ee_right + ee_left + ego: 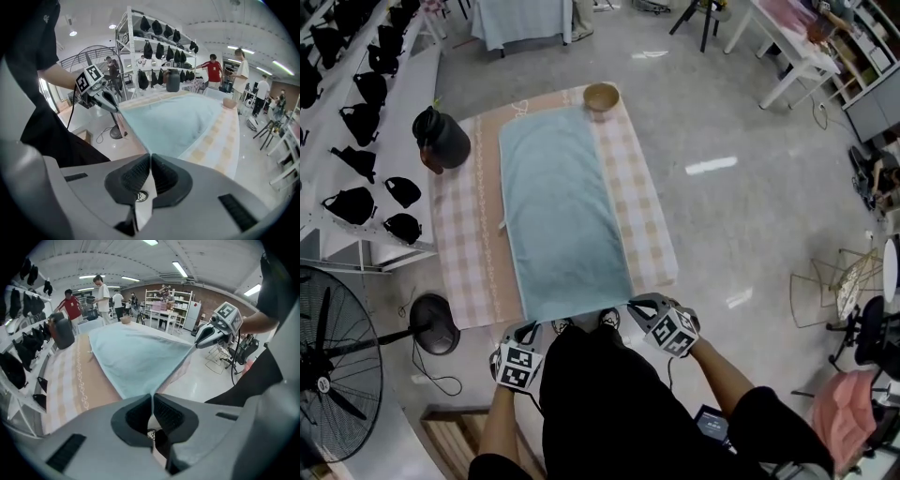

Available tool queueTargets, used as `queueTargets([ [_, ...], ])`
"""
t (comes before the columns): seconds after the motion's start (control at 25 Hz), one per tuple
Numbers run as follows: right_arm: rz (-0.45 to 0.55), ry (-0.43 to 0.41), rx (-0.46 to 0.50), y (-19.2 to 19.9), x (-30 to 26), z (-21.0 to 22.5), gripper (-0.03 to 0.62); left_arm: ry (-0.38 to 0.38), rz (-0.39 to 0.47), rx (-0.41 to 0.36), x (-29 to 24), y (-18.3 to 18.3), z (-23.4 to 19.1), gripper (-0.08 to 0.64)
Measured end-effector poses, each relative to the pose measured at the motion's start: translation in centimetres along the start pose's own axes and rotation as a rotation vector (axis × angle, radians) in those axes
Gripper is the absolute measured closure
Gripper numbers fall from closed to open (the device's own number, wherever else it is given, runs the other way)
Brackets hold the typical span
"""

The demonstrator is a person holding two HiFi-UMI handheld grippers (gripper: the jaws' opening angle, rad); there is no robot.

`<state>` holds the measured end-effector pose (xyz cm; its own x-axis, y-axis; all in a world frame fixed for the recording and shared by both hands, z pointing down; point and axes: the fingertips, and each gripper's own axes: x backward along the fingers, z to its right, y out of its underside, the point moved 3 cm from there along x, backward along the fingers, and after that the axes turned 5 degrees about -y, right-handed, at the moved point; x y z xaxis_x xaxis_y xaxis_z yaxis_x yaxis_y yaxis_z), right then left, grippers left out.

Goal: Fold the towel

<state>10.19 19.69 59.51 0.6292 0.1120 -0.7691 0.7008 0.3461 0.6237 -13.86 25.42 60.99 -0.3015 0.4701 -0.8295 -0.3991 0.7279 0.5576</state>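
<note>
Two hand-held grippers each pinch one near corner of the towel. The left gripper (152,398) has its jaws pressed together on the left corner, and the right gripper (150,157) has its jaws pressed together on the right corner, with only thin cloth between the pads. This paired corner grip holds the near hem stretched between the grippers, so the edge can probably be carried as one straight line without sagging. Ahead of both grippers the towel (562,202) runs lengthwise away from them. Its near end is drawn up to the jaws, and the rest lies flat on the checked tablecloth (642,211). The flat far portion likely anchors the cloth for a fold of the near edge toward the far edge. A small bowl (601,96) stands just beside the far right corner, so the landing there calls for care. A dark jug (441,141) stands ahead and outboard of the left gripper, apart from the towel.
</note>
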Motion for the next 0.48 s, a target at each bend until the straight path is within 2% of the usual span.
queueTargets([
  [0.2,0.097,0.073,0.023,-3.9,1.8,2.4,0.575,-0.124,0.087,0.041,1.9,-4.7,-3.0,0.543],
  [0.32,0.164,0.105,0.023,-6.6,3.3,4.5,0.577,-0.169,0.152,0.080,2.9,-8.0,-4.5,0.543],
  [0.48,0.239,0.134,-0.008,-9.6,5.3,7.4,0.577,-0.220,0.237,0.079,4.2,-12.0,-6.0,0.543],
])
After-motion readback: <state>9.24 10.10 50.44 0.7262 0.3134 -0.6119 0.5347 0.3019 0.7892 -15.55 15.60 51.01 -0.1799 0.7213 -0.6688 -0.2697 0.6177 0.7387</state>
